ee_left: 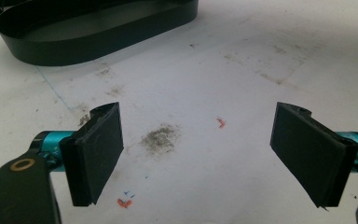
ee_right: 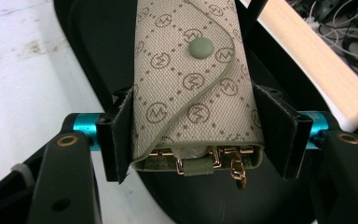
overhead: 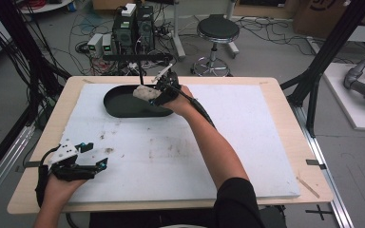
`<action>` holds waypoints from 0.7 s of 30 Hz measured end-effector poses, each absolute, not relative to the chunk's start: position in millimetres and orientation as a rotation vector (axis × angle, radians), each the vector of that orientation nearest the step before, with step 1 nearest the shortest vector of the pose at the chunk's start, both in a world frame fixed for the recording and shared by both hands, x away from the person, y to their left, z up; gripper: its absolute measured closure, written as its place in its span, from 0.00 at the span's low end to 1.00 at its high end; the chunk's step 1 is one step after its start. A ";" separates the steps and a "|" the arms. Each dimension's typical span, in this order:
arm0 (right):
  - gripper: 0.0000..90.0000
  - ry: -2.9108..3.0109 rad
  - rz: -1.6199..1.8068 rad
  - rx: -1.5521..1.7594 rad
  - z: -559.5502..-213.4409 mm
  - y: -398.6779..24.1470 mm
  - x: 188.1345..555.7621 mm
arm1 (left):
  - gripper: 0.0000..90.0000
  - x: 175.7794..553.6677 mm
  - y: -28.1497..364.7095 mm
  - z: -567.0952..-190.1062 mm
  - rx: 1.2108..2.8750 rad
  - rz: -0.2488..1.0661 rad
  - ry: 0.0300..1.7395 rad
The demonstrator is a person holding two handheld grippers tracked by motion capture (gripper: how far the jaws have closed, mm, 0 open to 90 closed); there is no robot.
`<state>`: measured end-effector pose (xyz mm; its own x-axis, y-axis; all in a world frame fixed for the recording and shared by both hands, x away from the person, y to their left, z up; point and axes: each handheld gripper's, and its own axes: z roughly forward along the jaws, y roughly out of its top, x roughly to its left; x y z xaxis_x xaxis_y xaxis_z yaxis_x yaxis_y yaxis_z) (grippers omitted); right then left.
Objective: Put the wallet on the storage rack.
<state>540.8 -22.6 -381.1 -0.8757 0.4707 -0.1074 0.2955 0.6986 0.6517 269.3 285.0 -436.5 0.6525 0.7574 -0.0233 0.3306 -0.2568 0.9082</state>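
A beige patterned pouch [ee_right: 191, 79] with a green snap button and gold clasps sits between the pads of my right gripper [ee_right: 198, 135], which is shut on it. In the high view my right gripper [overhead: 159, 91] holds the pouch [overhead: 145, 93] over the right part of the black oval tray [overhead: 119, 104]. The tray [ee_right: 98, 42] lies dark beneath the pouch. My left gripper [overhead: 95, 156] rests low at the table's front left, open, with nothing between its pads [ee_left: 98, 149]. The tray [ee_left: 88, 32] lies far ahead of it.
A white foam board [overhead: 247, 137], stained in places, covers the wooden table [overhead: 275, 85]. Behind the table stand a black stool [overhead: 217, 33], computer boxes [overhead: 133, 28] and floor cables. Black frame posts [overhead: 323, 57] rise at the right.
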 end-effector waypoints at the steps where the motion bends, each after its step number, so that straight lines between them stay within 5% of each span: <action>1: 0.39 2.642 0.942 0.611 -383.3 -21.1 542.4 | 0.19 269.3 285.3 -436.6 1.851 0.523 0.865; 21: 0.38 2.684 0.781 0.708 -417.0 -15.2 555.4 | 0.19 269.3 283.3 -435.7 1.853 0.521 0.859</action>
